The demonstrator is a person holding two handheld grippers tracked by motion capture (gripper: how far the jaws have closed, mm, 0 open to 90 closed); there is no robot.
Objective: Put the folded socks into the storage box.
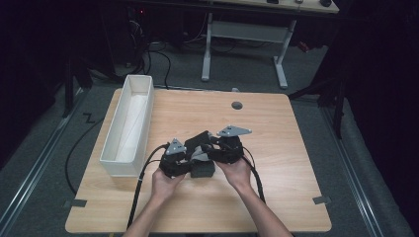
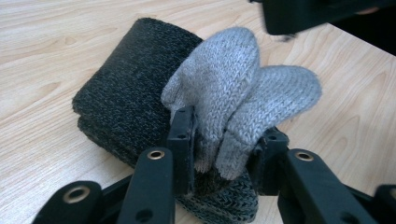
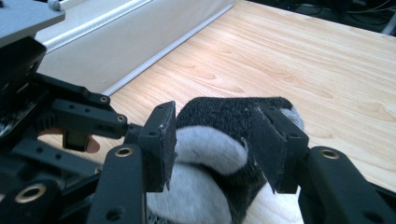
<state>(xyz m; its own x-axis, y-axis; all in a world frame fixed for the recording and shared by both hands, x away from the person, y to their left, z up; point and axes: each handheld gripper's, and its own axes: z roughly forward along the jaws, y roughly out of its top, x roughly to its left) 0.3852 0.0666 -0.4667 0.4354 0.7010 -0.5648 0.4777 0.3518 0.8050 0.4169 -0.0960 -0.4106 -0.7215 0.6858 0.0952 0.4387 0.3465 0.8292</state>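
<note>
A folded dark grey knitted sock bundle (image 1: 201, 170) lies near the table's front middle, between both hands. In the left gripper view its dark roll (image 2: 121, 93) rests on the wood, and two light grey toe ends (image 2: 224, 79) stick up from it. My left gripper (image 2: 224, 144) (image 1: 194, 162) is shut on the base of those grey toes. My right gripper (image 3: 217, 140) (image 1: 208, 150) comes in from the opposite side, shut on the bundle where dark knit (image 3: 229, 116) wraps over light grey (image 3: 205, 149). Its black body (image 2: 303, 14) hangs over the toes.
A long white open box (image 1: 129, 123) (image 3: 140, 42) stands along the left side of the wooden table (image 1: 276, 148), close to the left hand. A round grommet hole (image 1: 237, 105) sits near the far edge. A white desk frame (image 1: 244, 34) stands beyond on the floor.
</note>
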